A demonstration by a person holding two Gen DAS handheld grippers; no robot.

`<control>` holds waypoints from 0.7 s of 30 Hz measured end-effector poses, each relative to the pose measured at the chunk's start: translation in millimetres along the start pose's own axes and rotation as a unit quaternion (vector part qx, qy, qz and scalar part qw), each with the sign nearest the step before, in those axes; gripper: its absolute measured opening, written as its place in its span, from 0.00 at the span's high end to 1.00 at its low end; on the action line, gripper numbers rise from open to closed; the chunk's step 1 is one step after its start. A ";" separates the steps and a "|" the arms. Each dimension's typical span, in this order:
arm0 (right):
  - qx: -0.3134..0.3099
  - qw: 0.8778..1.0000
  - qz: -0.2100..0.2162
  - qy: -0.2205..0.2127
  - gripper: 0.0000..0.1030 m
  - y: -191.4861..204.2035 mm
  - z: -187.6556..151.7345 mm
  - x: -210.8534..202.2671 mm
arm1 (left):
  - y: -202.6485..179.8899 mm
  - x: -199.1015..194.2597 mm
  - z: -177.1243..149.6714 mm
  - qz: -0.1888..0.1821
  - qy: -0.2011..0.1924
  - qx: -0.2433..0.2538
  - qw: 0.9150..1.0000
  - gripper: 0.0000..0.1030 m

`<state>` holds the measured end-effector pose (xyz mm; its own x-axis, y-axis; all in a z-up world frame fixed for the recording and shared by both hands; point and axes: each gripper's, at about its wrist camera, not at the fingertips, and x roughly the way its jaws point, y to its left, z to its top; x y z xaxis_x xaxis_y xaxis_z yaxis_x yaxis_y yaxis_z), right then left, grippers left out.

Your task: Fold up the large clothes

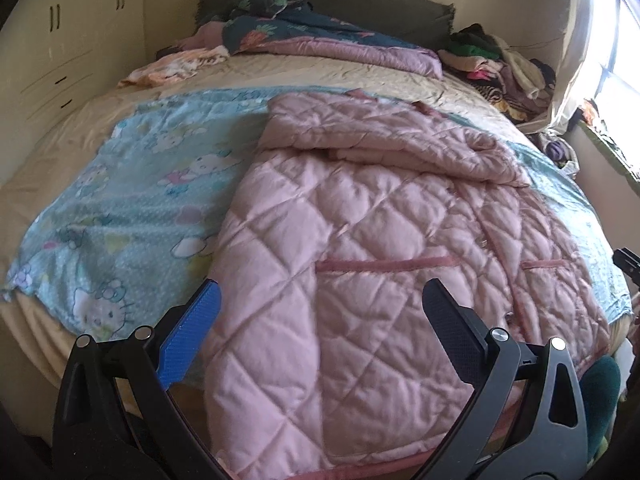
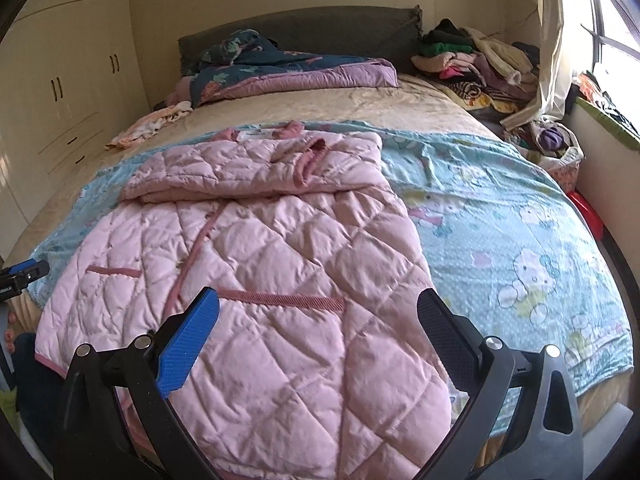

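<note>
Left gripper [image 1: 320,304] and right gripper [image 2: 318,308] hover spread wide, empty, over the pink quilted coat [image 1: 360,240].
Best bet: pinch both hem corners at the bed's [image 1: 60,136] near edge, lift evenly.

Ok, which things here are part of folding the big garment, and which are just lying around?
In the job:
pink quilted coat
left gripper, open
right gripper, open

Lying about:
light blue cartoon-print sheet
dark floral quilt
heap of mixed clothes
small peach patterned cloth
</note>
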<state>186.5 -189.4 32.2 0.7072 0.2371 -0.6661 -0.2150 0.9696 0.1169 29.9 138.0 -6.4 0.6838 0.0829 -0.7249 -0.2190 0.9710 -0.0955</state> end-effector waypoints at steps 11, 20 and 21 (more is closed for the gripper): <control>0.009 1.000 -0.002 0.011 0.04 -14.1 -11.9 2.9 | 38.4 9.4 -27.5 0.016 0.028 -0.019 0.999 0.08; 0.011 1.000 -0.009 0.021 0.04 -23.3 -22.4 4.7 | 64.4 12.0 -53.3 0.001 0.054 -0.043 0.998 0.15; 0.012 1.000 -0.010 0.023 0.04 -24.4 -23.5 5.0 | 66.1 12.6 -55.9 -0.005 0.058 -0.046 0.997 0.18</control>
<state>179.4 -213.3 8.7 0.6799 0.2156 -0.7009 -0.1852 0.9753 0.1203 -14.8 190.7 -59.9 0.6023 0.0426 -0.7971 -0.2798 0.9465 -0.1608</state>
